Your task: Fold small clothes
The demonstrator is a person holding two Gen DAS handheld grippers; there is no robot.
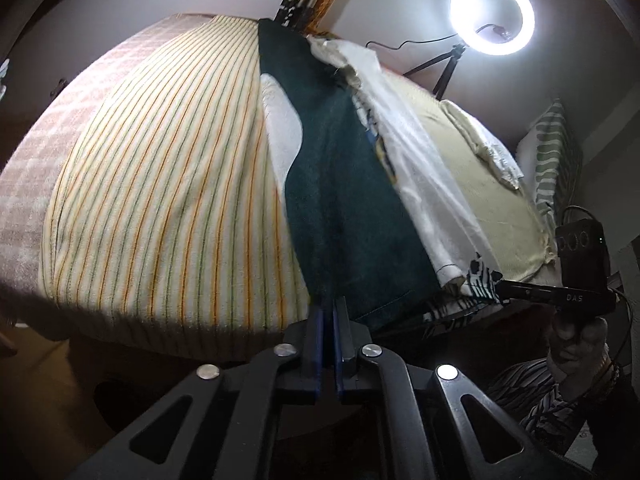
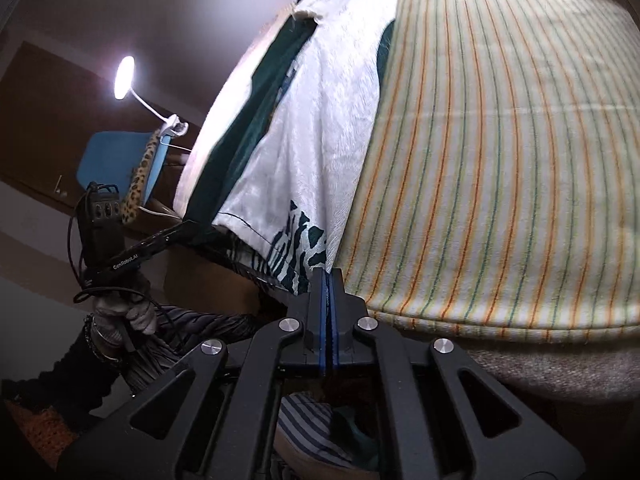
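I have the dark green garment (image 1: 344,200) stretched over the striped bedcover (image 1: 160,200), my left gripper (image 1: 329,308) pinching one hem corner, my right gripper (image 2: 329,280) pinching the zebra-print corner (image 2: 296,248). I'd keep both low, level and taut while carrying the hem forward.

A bedroom in a home is showing here: a bed (image 1: 160,200) under a striped sheet (image 2: 500,160) is filling most of both views, with a pillow (image 1: 552,160) leaning at its far side. A ring light (image 1: 492,14) on a tripod is glowing by the wall, and a clip lamp (image 2: 124,78) is shining above a blue chair (image 2: 108,160). Clothes (image 1: 400,152) are lying across the bed.
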